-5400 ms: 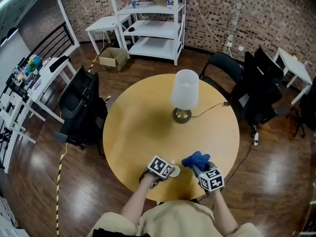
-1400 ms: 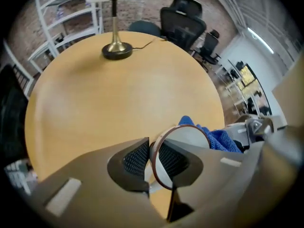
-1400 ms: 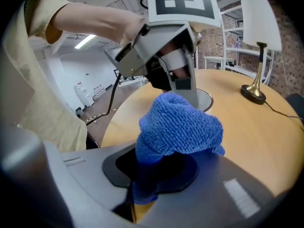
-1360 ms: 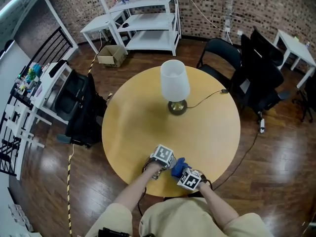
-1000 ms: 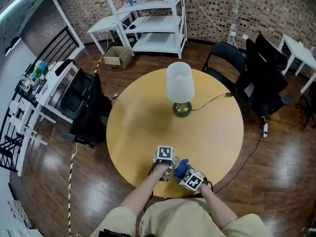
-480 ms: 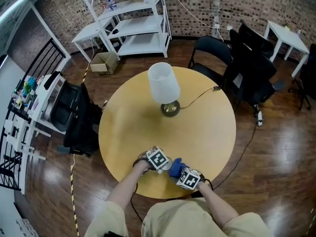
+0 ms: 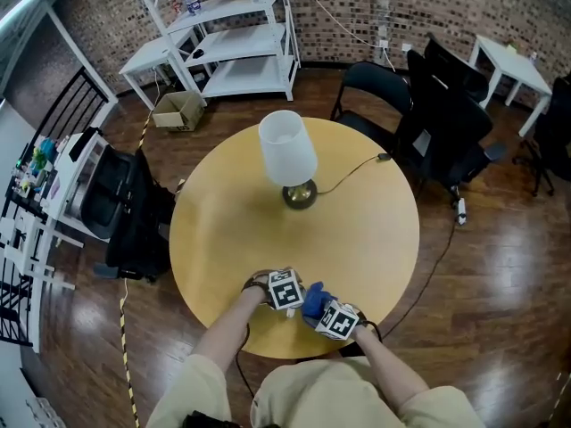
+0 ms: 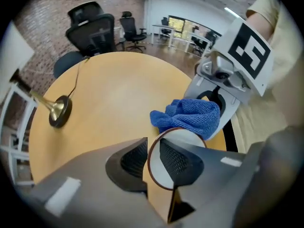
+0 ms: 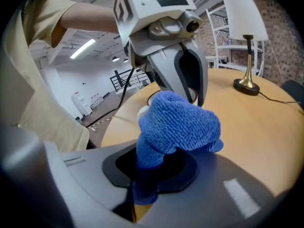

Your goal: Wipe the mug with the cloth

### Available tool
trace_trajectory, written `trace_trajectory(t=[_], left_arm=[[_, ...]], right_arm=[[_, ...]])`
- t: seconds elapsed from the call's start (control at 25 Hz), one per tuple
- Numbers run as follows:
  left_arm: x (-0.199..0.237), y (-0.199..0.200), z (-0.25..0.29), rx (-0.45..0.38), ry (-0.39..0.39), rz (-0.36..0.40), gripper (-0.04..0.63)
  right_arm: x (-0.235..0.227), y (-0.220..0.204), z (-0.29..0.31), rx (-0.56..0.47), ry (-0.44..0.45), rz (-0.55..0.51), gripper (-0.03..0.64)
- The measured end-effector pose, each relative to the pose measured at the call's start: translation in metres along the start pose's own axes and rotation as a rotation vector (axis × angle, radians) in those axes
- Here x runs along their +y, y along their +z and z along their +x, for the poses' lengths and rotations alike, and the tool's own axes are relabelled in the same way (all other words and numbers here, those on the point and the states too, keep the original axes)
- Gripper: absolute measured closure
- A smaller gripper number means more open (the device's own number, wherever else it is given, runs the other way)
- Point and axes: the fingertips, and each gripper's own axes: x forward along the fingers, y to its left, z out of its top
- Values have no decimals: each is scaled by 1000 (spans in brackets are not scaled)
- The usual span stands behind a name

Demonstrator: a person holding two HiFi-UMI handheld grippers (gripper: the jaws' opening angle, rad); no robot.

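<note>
A white mug [image 8: 181, 135] with a brown rim stands near the front edge of the round wooden table [image 7: 375, 230]. My left gripper [image 8: 153, 144] points steeply down at the mug, one finger inside it and the other outside. Its jaws have just been closing, and they now pinch the mug's wall. My right gripper [image 9: 147, 175] is shut on a bunched blue cloth [image 9: 178, 122], and the cloth [image 8: 190, 118] rests against the far side of the rim. In the head view the two grippers [image 7: 287, 294] [image 7: 321, 308] meet, and the mug is hidden beneath them.
A table lamp [image 7: 287, 150] with a white shade and brass base [image 8: 61, 110] stands at the far side of the table. Its cable trails off the right edge. Black office chairs [image 7: 446, 123] and white shelving [image 7: 232, 34] surround the table.
My left gripper has rolled about its own axis and shifted a little towards the cloth. The right gripper and the cloth have stayed by the mug.
</note>
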Motion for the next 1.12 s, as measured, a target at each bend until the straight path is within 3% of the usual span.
trace_trajectory(t=[0.12,0.2,0.44,0.56,0.64,0.72,0.8,0.92,1.04,1.12], left_arm=[[11,-8,-4,-39,70,-218,532],[14,-11,-5,-41,103,-299,534],[16,-21,-6,-20,155,-403,534],[18,-29,-8,-16,164,-461,534],[18,-35,-8,-12,167,-508,538],[19,-45,-8,-16,174,-582,555],[24,-55,-9,-46,184,-687,566],[21,-63,-8,-97,140,-854,566],[22,-68,-8,-130,134,-994,566],[24,-73,-8,-145,135,-1084,566]], right_arm=[[2,0,1,11,-7,-13,543],[3,1,1,31,-8,-49,543],[18,5,5,103,53,-201,543],[17,5,5,108,46,-220,543],[12,4,2,95,20,-181,543],[-3,1,-11,52,-42,-78,543],[-21,1,-31,-41,-111,76,543],[-42,10,-67,-189,-190,252,543],[-46,31,-89,-269,-238,275,543],[-36,56,-92,-303,-220,216,543]])
